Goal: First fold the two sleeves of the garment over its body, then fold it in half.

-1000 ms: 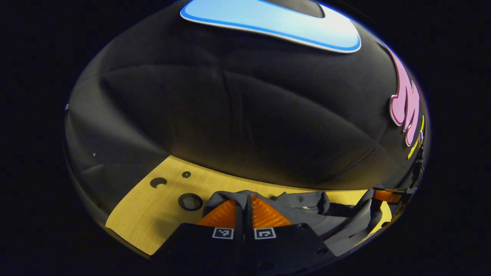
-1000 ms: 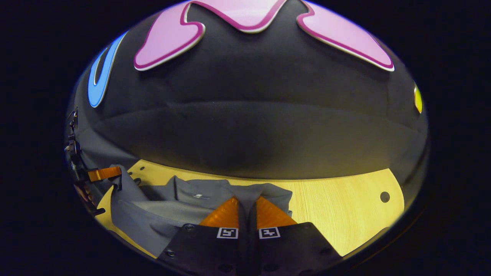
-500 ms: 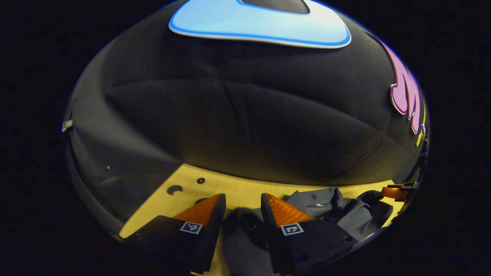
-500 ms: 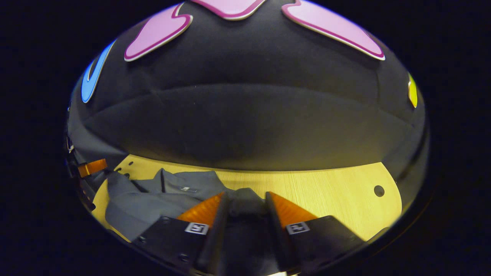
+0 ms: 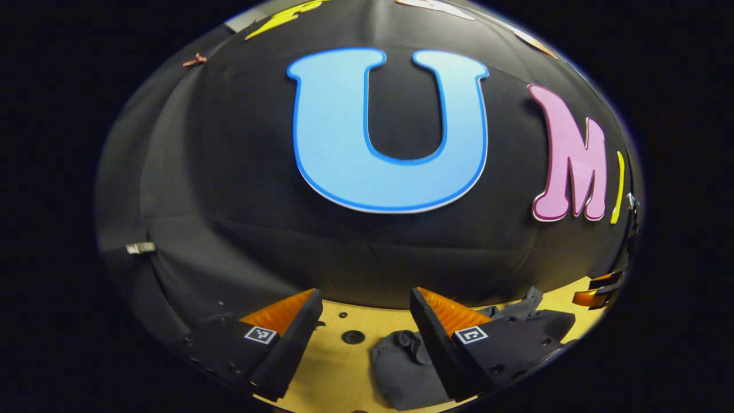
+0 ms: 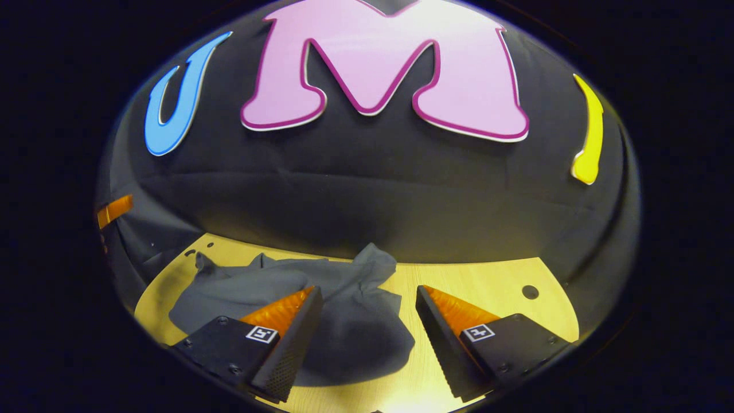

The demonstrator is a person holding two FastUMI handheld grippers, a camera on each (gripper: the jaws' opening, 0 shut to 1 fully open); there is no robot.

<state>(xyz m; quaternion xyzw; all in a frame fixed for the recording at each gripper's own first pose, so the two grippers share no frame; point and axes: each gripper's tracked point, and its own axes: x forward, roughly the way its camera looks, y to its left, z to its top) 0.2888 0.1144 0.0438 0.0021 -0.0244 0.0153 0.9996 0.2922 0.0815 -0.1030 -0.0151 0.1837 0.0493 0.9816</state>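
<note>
I am holding both of my tools up above the pale yellow wooden worktop (image 6: 487, 281), and both are wide open with nothing between their fingers. In the right gripper view, my right gripper (image 6: 367, 298) is hanging over the soft dark grey cloth garment (image 6: 344, 304), which is lying in a bumpy heap toward the left side of the worktop, close to the far edge by the black cloth wall (image 6: 367, 189). One rumpled corner of it is sticking up near that far edge. In the left gripper view, my left gripper (image 5: 364, 304) is hovering over bare wood with a small round hole (image 5: 352, 336) in it, and a bunched bit of the garment (image 5: 404, 367) is lying just beside my right-hand finger. I think my tools are open and lifted like this because the cloth is resting by itself on the worktop. The heap looks small and doubled over, so I am guessing the folding is nearly done, but I cannot tell if the sleeves are tucked neatly inside.
</note>
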